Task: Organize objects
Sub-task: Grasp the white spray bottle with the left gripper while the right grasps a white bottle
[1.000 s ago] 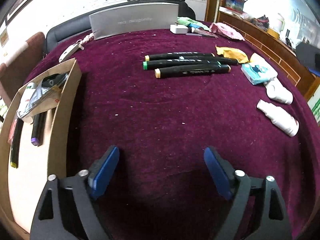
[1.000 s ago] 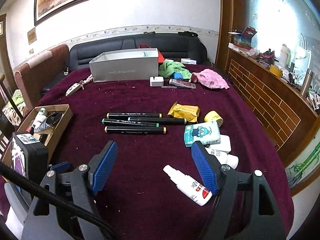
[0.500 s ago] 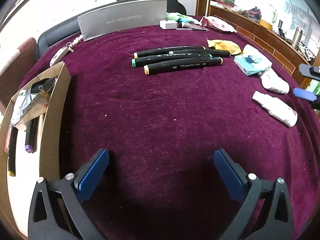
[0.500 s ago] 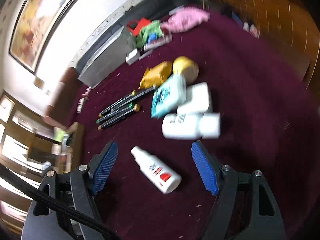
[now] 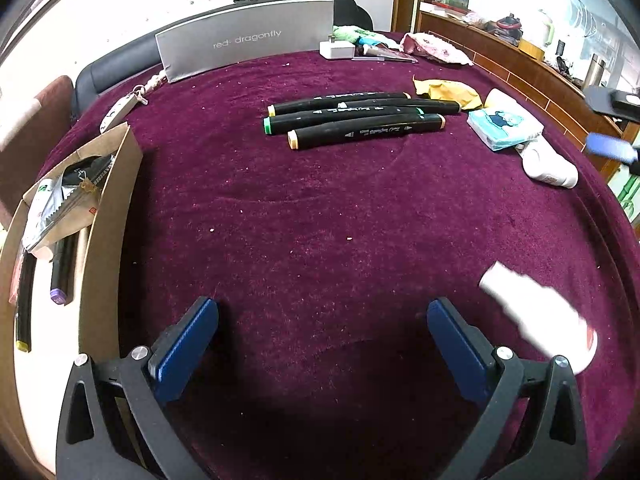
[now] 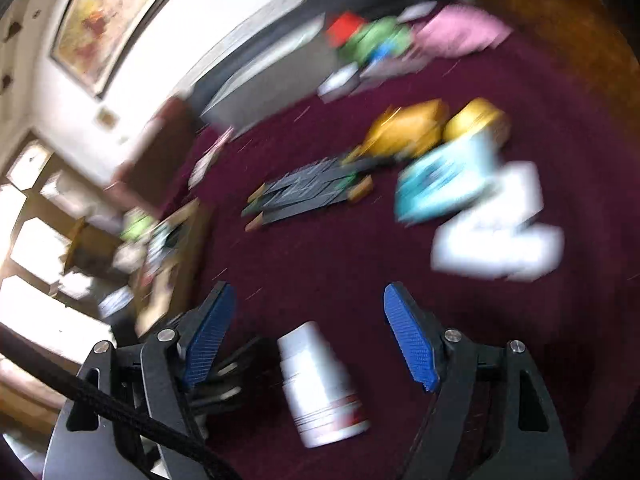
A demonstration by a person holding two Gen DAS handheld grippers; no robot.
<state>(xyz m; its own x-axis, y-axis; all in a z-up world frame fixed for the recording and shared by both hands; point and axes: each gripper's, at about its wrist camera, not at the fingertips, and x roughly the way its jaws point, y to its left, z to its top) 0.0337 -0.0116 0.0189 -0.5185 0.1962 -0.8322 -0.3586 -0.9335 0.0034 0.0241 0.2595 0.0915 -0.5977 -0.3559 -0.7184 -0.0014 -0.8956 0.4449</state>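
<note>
My left gripper (image 5: 322,320) hangs open and empty over the purple cloth, beside the cardboard box (image 5: 108,220) that holds markers and packets. Three black markers (image 5: 356,120) lie side by side further back. A white spray bottle (image 5: 536,316), smeared by motion, lies just right of the left gripper. In the blurred right wrist view that spray bottle (image 6: 320,384) sits between the open jaws of my right gripper (image 6: 310,296), with a gap on each side. The markers (image 6: 308,196) show beyond it.
A grey shoe box (image 5: 244,48) stands at the back. A yellow packet (image 5: 444,90), a blue tissue pack (image 5: 504,128) and a white bottle (image 5: 548,164) lie at the right. Pink and green cloths sit at the far edge. A wooden ledge runs along the right.
The right gripper swung over and rolled, so the spray bottle now lies between its jaws. In the left view the bottle shifted nearer. The left jaws spread wider.
</note>
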